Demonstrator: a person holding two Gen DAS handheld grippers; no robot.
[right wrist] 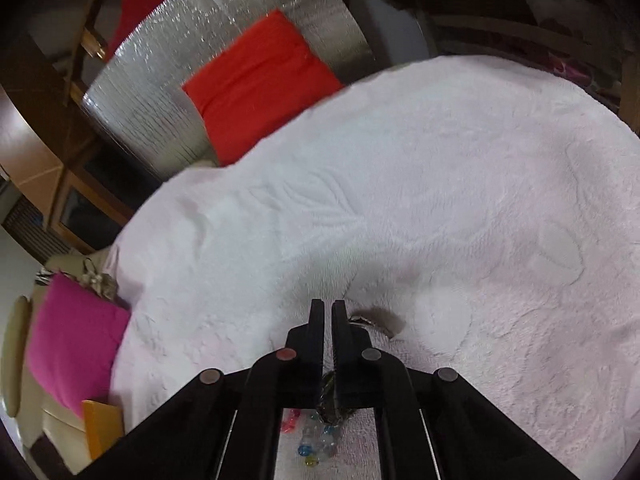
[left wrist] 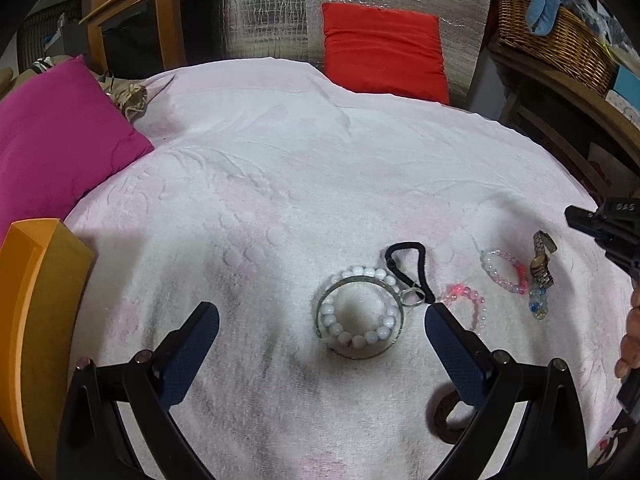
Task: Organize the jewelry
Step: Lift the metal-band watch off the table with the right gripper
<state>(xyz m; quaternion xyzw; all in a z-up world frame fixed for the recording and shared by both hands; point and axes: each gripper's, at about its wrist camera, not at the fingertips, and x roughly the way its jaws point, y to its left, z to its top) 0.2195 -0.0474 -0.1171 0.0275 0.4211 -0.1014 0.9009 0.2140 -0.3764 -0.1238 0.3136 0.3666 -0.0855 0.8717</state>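
Observation:
In the left wrist view my left gripper (left wrist: 322, 316) is open over a white towel (left wrist: 280, 184). Between its fingers lie a white bead bracelet (left wrist: 360, 312) and a silver bangle (left wrist: 360, 356). A black cord with a key ring (left wrist: 412, 268) lies beside them. Farther right lie pink bead bracelets (left wrist: 506, 270), a metal watch (left wrist: 540, 260) standing up off the towel, and a blue bead piece (left wrist: 538, 306). My right gripper (right wrist: 328, 306) is shut on the watch (right wrist: 330, 400), whose band hangs between and below its fingers; it also shows at the right edge in the left view (left wrist: 600, 224).
An orange box (left wrist: 36, 304) stands at the left, a magenta cushion (left wrist: 52, 136) behind it. A red cushion (left wrist: 384, 48) leans on foil sheeting at the back. A wicker basket (left wrist: 560, 36) sits on a shelf at the right. A dark ring (left wrist: 444, 412) lies near me.

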